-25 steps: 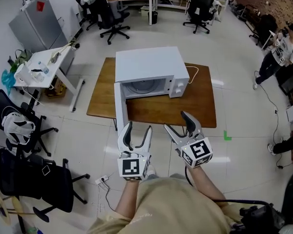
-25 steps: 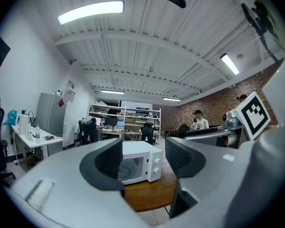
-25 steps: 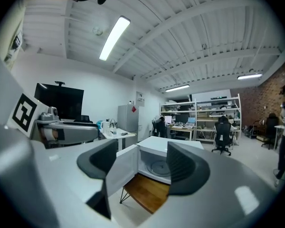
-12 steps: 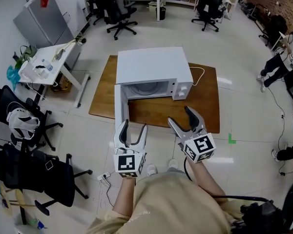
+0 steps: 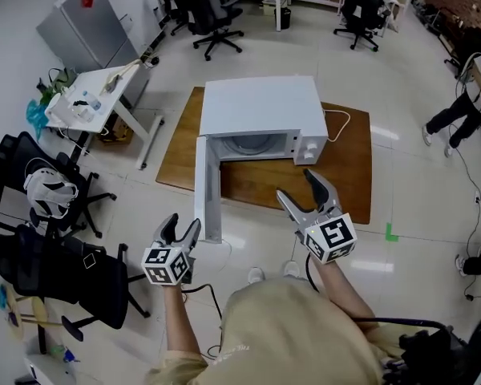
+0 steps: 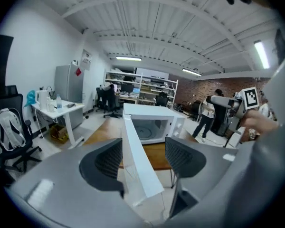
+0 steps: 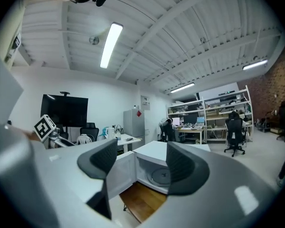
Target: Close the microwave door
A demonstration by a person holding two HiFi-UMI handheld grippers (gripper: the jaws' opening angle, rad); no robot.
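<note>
Bright, even light from ceiling tubes point(image 7: 109, 44) above the microwave point(image 5: 260, 107); gripper views bend at edges, foreground perhaps blurred

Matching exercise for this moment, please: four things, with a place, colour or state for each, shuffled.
Things:
1. microwave door
2. table
3. left gripper
4. right gripper

Place, colour or state:
a. brown wood
b. jaws apart, left of the door
c. swung wide open
d. jaws apart, right of the door

Pairs: 1-c, 2-a, 3-b, 4-d

Open door point(image 5: 211, 187) juts past table point(image 5: 346, 184); bare floor point(image 5: 260, 235) both sides.
</note>
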